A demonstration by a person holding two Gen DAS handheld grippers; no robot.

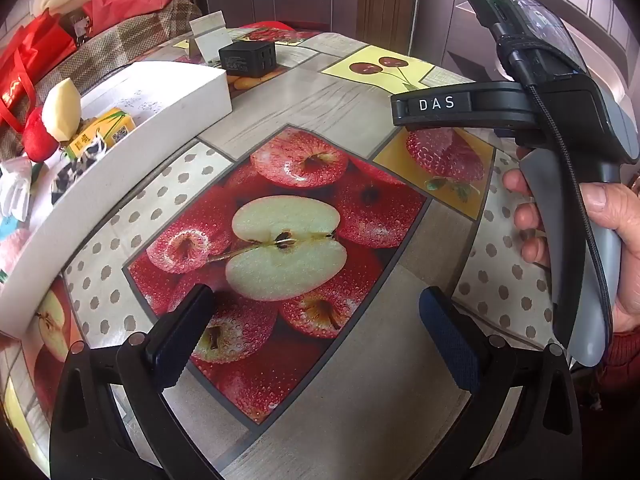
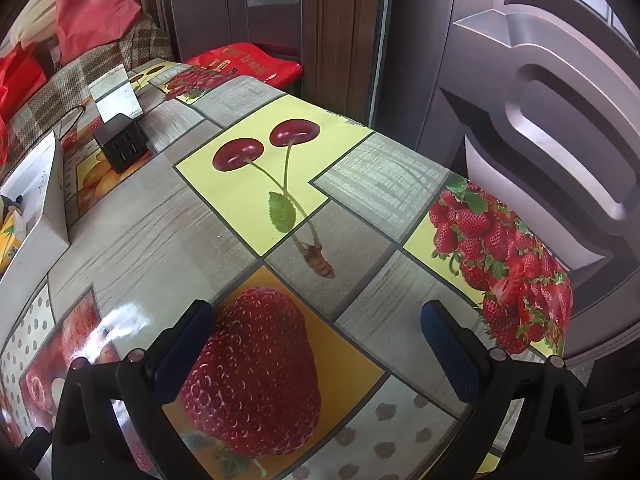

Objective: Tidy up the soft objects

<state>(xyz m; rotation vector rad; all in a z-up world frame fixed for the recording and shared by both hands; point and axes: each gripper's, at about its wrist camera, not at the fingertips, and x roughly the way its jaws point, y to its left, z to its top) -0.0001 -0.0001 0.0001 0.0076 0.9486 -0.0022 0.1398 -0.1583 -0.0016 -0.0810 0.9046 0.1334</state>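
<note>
Left wrist view: I hover both grippers, left gripper (image 1: 316, 320) and right gripper (image 2: 316, 320), fingers apart and empty, ready for soft toys in the white cardboard box (image 1: 132, 152), far left.

white box (image 1: 120, 184): lower left end cut off by the frame edge
soft objects (image 1: 60, 120) in the box: partly hidden behind its wall, left ones cut off
writing (image 1: 144, 106) inside the box: too small to read
red bag (image 1: 24, 80), upper left: cropped
person's hand (image 1: 608, 248), right edge: cut off
</note>
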